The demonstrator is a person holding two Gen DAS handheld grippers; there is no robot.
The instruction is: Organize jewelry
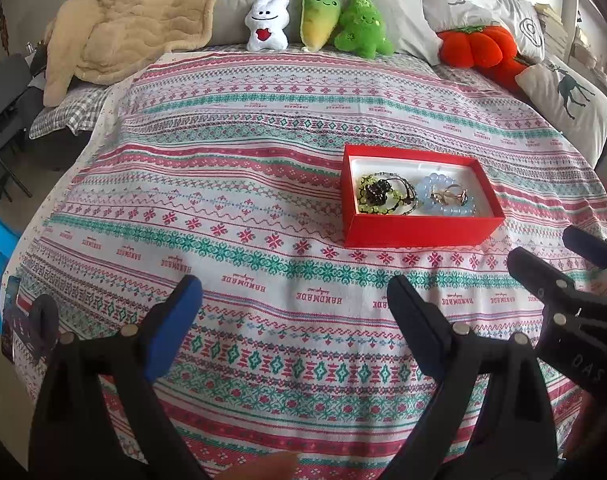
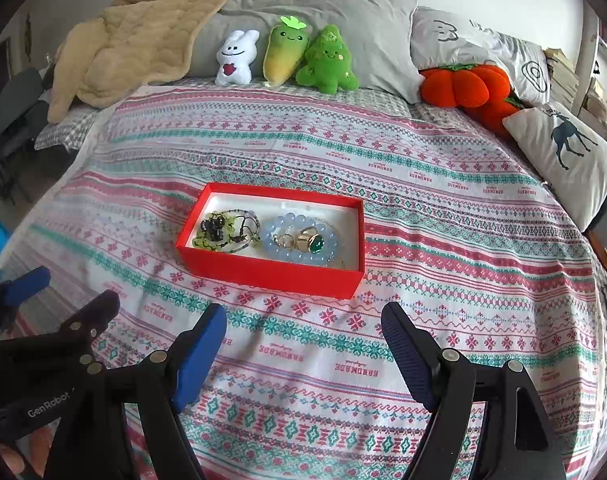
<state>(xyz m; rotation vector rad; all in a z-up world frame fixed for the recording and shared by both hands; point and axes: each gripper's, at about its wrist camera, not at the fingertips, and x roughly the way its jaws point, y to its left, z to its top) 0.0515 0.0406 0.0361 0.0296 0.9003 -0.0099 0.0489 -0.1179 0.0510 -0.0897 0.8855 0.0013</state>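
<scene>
Jewelry (image 2: 263, 232) lies gathered in the red box (image 2: 263, 274) on the bed (image 2: 423, 320), ahead of both grippers and apart from them, with no loose piece showing on the cover. Both the left gripper (image 1: 295, 320) and the right gripper (image 2: 303, 344) hover with fingers spread wide and empty, so the task looks nearly done. Any tidying would call for a slow approach over the box's near wall, pinching one piece without snagging the green beaded strand (image 2: 227, 232) or the blue bracelet (image 2: 299, 240) ringing the gold rings (image 2: 303, 240).

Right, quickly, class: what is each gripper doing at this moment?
Left gripper: open, holding nothing, above the bedspread.
Right gripper: open, holding nothing, just short of the red box.
</scene>
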